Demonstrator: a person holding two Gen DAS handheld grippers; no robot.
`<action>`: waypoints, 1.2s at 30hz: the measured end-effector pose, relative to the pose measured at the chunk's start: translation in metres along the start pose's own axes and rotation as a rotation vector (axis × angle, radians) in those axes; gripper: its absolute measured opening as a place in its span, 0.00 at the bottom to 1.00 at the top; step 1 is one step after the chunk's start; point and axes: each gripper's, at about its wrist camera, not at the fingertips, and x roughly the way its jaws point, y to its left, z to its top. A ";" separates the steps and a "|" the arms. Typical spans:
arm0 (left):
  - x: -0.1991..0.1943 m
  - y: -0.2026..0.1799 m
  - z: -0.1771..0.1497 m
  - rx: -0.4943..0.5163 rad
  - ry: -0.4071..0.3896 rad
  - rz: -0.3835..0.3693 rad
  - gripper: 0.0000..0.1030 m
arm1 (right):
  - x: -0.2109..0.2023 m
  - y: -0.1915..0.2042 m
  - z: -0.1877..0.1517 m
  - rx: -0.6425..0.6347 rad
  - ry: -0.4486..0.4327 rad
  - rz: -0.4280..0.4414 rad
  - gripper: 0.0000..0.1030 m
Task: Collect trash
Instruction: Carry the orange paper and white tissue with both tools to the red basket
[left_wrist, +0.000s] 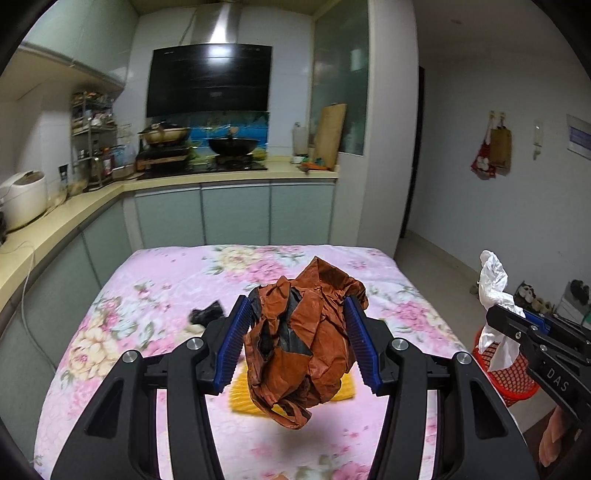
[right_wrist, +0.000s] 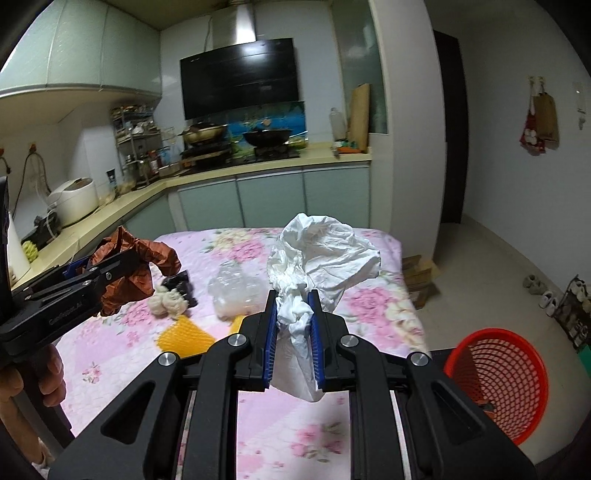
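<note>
Left gripper (left_wrist: 301, 345) clamps a crumpled brown bag (left_wrist: 303, 332) lifted off the floral table (left_wrist: 122, 295), right gripper (right_wrist: 293, 341) pinches a white tissue wad (right_wrist: 321, 254), both likely raised for dropping into the red basket (right_wrist: 498, 380) down to its right.

dim indoor light | fisheye-bent edges | dark corner vignette | slight blur
</note>
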 end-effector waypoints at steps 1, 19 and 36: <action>0.000 -0.005 0.001 0.006 -0.001 -0.008 0.49 | -0.002 -0.005 0.001 0.007 -0.003 -0.011 0.16; 0.028 -0.123 0.009 0.137 0.002 -0.216 0.49 | -0.033 -0.093 -0.010 0.117 -0.033 -0.207 0.16; 0.059 -0.222 0.000 0.239 0.060 -0.398 0.49 | -0.051 -0.166 -0.034 0.216 -0.011 -0.369 0.16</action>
